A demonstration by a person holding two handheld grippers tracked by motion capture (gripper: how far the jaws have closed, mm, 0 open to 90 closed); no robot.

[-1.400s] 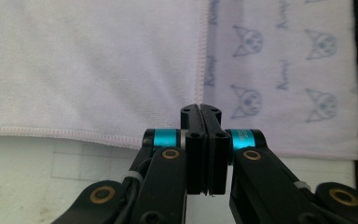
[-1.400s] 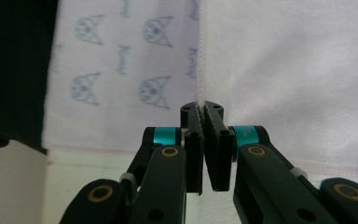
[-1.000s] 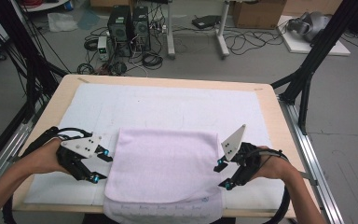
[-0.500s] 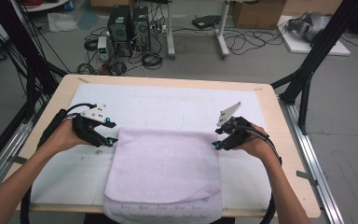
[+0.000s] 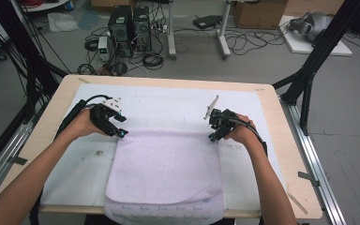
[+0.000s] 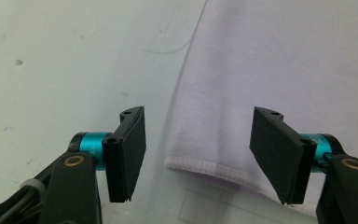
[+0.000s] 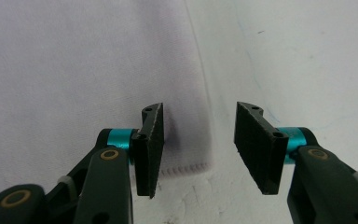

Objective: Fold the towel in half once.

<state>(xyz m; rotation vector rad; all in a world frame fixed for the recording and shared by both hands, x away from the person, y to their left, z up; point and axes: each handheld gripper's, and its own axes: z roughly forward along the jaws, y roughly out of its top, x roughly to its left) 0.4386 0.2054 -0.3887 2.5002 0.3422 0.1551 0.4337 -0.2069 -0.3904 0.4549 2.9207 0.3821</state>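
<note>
A lilac towel (image 5: 168,168) lies flat on the white mat, its near end folded over the table's front edge. My left gripper (image 5: 121,133) sits at the towel's far left corner. In the left gripper view the left gripper (image 6: 205,154) is open and its jaws have just been opening; the towel (image 6: 270,60) corner hem lies below the gap, untouched. My right gripper (image 5: 212,136) is at the far right corner. In the right gripper view the right gripper (image 7: 200,144) is open with jaws just closing; the towel (image 7: 74,60) corner lies between them, not pinched.
The white mat (image 5: 168,101) covers most of the wooden table (image 5: 281,126). Black frame posts (image 5: 309,75) stand at both sides. Computer cases (image 5: 131,23) and cables lie on the floor beyond the far edge.
Both hands have moved away from the person along the towel's sides, from its near half to its far corners, and have come lower toward the cloth.
</note>
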